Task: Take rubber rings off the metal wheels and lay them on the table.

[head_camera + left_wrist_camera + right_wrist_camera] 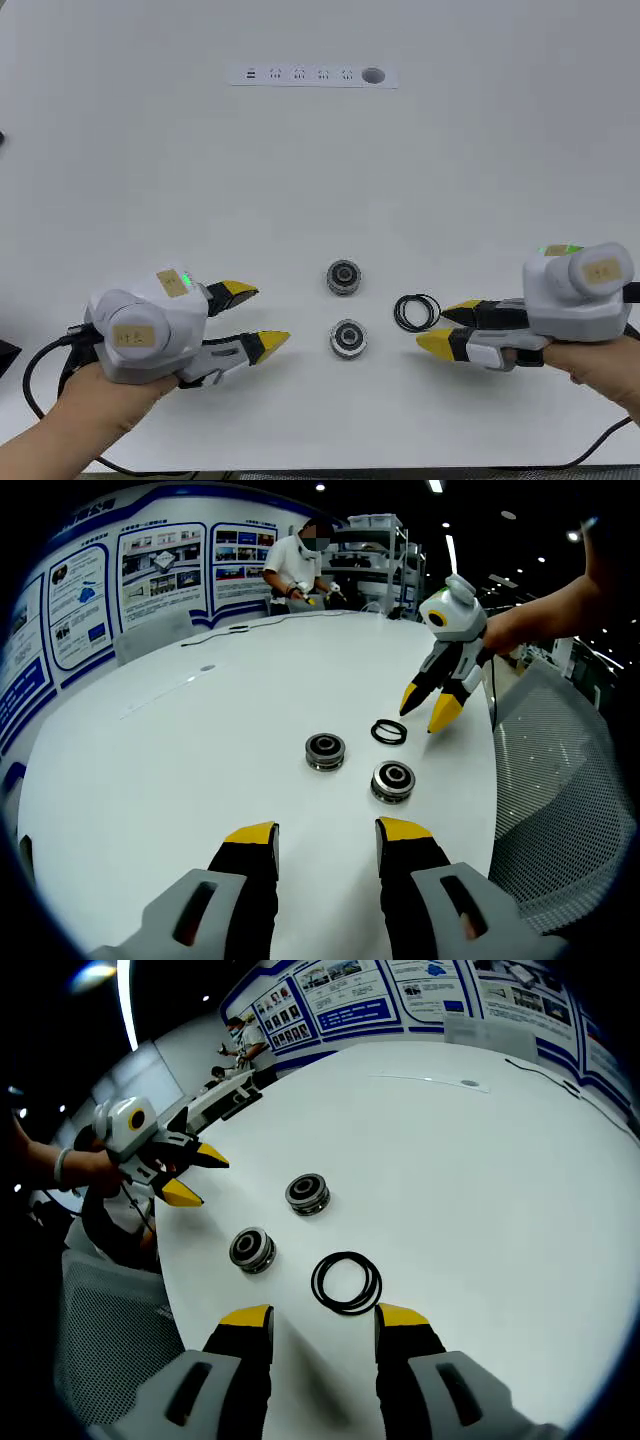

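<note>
– Rubber rings (pixel 416 311): location and condition?
– Thin black loops, overlapping, lying flat on the counter (pixel 200 180), just ahead of the tips of the right hand-held gripper (pixel 442 325). Its jaws stand apart, empty.
– Left hand-held gripper (pixel 262 315)?
– Jaws apart, holding nothing. The first wheel (pixel 326 751) sits straight ahead of it. The second wheel (pixel 393 781) sits closer and slightly to its right. Both are apart from the loops.
– Handling assessment?
– Judged only. The rings look light, soft and stretchy, so pinch a single strand at the outer edge. The wheels look heavy, rigid and liable to roll, so clamp across the rim faces. Whether either wheel carries a ring is too small to tell.
</note>
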Demonstrator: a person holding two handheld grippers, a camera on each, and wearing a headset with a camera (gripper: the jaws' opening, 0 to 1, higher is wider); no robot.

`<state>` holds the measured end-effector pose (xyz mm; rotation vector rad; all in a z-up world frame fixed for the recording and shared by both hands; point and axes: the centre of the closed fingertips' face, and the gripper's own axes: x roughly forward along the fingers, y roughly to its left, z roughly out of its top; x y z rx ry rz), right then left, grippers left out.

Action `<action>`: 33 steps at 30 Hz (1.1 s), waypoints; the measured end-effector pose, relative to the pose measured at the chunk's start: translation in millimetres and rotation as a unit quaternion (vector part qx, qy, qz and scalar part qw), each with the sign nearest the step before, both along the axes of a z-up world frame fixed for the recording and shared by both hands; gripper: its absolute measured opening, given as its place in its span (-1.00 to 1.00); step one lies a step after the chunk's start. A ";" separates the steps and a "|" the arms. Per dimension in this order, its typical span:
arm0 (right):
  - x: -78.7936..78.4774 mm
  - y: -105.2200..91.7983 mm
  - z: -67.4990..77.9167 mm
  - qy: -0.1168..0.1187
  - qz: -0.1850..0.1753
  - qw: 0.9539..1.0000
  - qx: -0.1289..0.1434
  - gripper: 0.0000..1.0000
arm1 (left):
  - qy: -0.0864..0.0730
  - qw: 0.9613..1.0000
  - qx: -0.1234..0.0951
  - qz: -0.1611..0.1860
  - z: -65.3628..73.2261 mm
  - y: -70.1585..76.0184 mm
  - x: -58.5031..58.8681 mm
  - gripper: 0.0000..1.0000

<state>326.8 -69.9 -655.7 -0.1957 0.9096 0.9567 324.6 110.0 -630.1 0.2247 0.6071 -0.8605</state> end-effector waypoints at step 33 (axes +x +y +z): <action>-42.8 2.5 24.7 -0.091 0.007 0.996 0.022 0.68 | -0.009 0.999 -0.042 0.011 20.0 13.3 -36.6 0.20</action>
